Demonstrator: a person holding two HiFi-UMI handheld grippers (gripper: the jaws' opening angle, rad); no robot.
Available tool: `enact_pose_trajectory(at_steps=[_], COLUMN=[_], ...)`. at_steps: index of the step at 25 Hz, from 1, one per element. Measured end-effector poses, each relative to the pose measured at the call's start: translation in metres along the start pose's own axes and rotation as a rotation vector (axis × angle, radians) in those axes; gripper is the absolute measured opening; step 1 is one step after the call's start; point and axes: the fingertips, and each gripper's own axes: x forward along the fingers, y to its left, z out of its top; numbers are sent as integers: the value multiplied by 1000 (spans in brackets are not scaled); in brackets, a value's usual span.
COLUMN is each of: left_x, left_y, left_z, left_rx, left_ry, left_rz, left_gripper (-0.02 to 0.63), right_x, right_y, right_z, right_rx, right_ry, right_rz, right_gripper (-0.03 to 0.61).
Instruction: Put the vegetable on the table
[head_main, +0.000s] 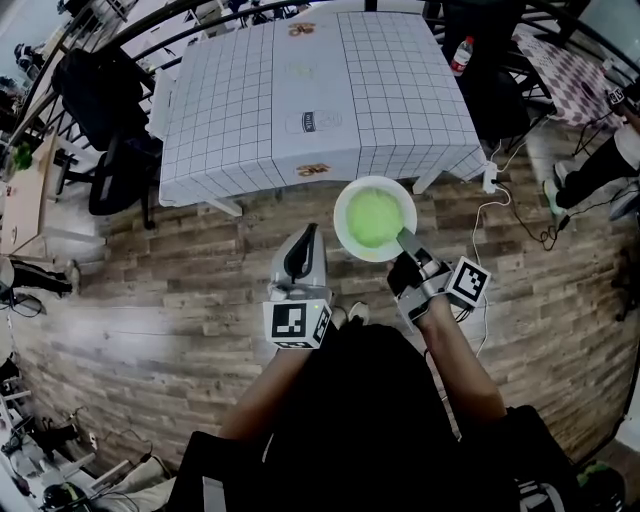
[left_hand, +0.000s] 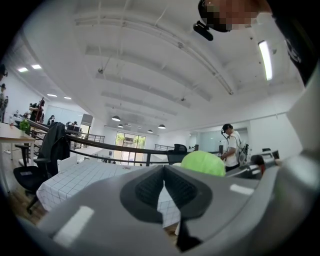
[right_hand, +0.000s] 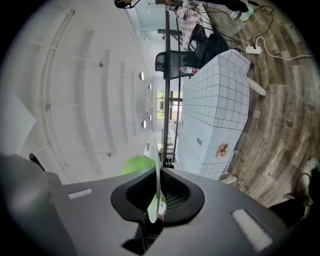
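Right tool (head_main: 406, 241) pinches the white plate (head_main: 345, 200), round green vegetable (head_main: 373, 218) on it. Left tool (head_main: 301, 252) is closed, empty. Next: carry it to the far surface (head_main: 300, 100).

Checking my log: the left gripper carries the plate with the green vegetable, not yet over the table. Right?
No, the right gripper carries the plate: the right gripper view shows its jaws shut on the rim. The rest holds.
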Motion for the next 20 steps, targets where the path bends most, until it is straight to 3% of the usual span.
enact_pose_trajectory(at_steps=[11, 20], left_x=[43, 112], left_y=[26, 49], left_z=[-5, 3], left_rx=[8, 11], left_ry=[-5, 10], left_rz=[-27, -121], left_gripper=[8, 8], right_x=[28, 77], right_y=[-8, -2], right_z=[17, 51], right_rx=[-7, 12], right_ry=[-18, -89], right_rz=[-16, -27], right_gripper=[15, 17])
